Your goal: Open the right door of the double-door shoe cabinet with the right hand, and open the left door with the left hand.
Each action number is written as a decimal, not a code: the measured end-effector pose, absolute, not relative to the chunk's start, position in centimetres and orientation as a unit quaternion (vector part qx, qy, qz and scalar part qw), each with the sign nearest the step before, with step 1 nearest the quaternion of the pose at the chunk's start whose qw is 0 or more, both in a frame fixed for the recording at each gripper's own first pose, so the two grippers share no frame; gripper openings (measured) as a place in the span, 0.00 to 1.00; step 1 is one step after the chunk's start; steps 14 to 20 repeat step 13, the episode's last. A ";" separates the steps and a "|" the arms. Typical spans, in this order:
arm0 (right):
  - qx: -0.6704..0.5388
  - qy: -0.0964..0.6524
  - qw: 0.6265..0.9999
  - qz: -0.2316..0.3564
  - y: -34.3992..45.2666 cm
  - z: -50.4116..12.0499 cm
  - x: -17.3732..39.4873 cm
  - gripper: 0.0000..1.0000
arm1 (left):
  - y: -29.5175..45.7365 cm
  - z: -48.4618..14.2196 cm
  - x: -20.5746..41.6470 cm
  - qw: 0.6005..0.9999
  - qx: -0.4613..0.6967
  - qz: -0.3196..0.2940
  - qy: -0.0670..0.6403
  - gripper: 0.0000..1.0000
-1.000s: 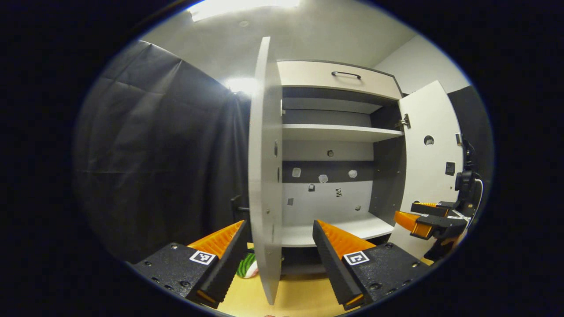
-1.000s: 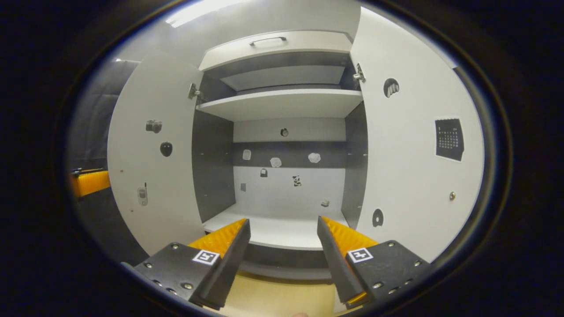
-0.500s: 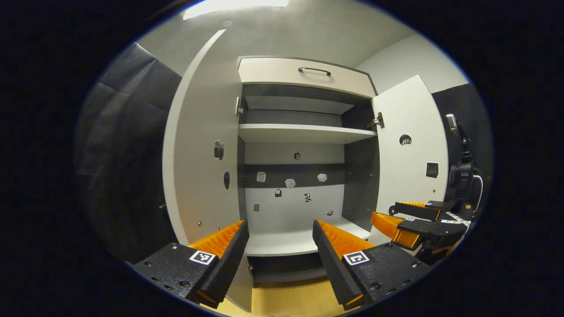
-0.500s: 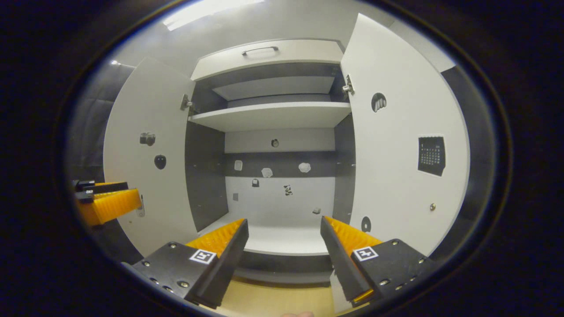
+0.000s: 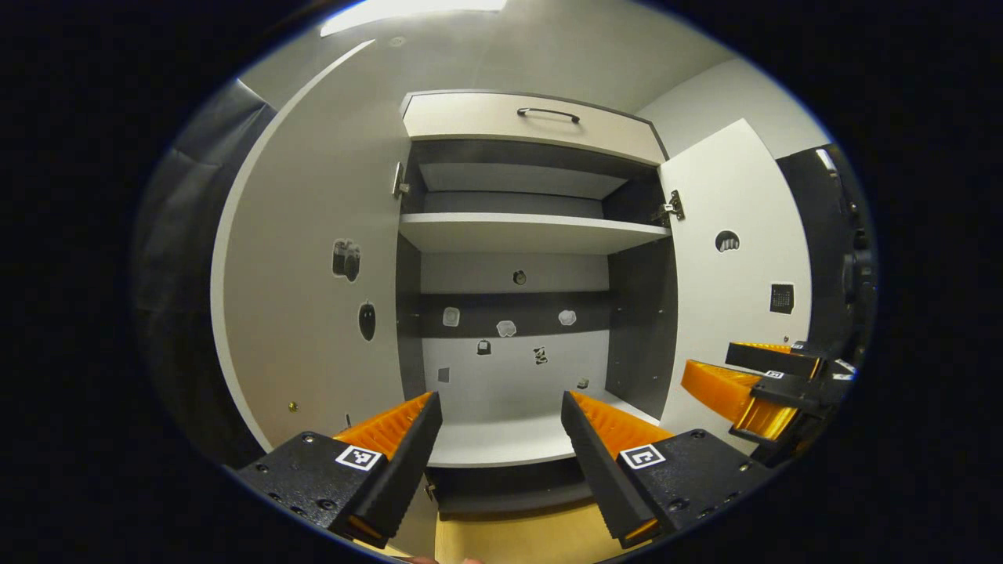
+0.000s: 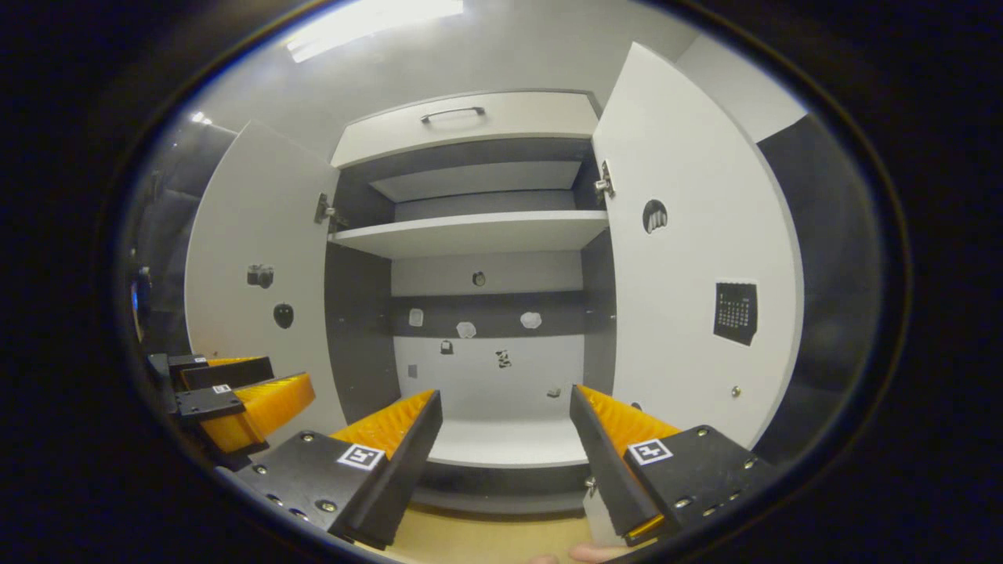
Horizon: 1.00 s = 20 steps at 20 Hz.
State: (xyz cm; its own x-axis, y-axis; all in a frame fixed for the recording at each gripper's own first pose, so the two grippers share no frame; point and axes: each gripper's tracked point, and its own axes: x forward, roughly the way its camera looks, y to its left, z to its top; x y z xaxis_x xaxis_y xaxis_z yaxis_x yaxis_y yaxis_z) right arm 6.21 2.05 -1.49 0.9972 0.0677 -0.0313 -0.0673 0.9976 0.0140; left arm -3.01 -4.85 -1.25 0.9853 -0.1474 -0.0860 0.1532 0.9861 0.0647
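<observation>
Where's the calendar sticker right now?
The calendar sticker is on the inner face of the open right door, right side of the right gripper view, below the upper hinge.

The shoe cabinet [image 5: 533,125] stands directly on a pale wooden floor [image 5: 509,540], its dark plinth [image 5: 509,478] meeting the boards at the bottom of the left gripper view. Inside, a white upper shelf [image 5: 533,233] spans the full width between the dark side walls, and a white bottom shelf [image 5: 509,442] lies below it. Both shelves are bare on top. In the right gripper view the same upper shelf [image 6: 470,233] and bottom shelf [image 6: 509,442] appear, above a strip of the floor [image 6: 486,540].
</observation>
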 end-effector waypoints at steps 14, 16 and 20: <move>0.003 0.006 1.000 0.009 1.6 -0.9 5.5 0.96 | -5.7 -2.1 -2.8 0.994 0.029 -0.094 0.044 0.95; 0.003 0.006 1.000 0.009 1.6 -0.9 5.5 0.96 | -5.7 -2.1 -2.8 0.994 0.029 -0.094 0.044 0.95; 0.003 0.006 1.000 0.009 1.6 -0.9 5.5 0.96 | -5.7 -2.1 -2.8 0.994 0.029 -0.094 0.044 0.95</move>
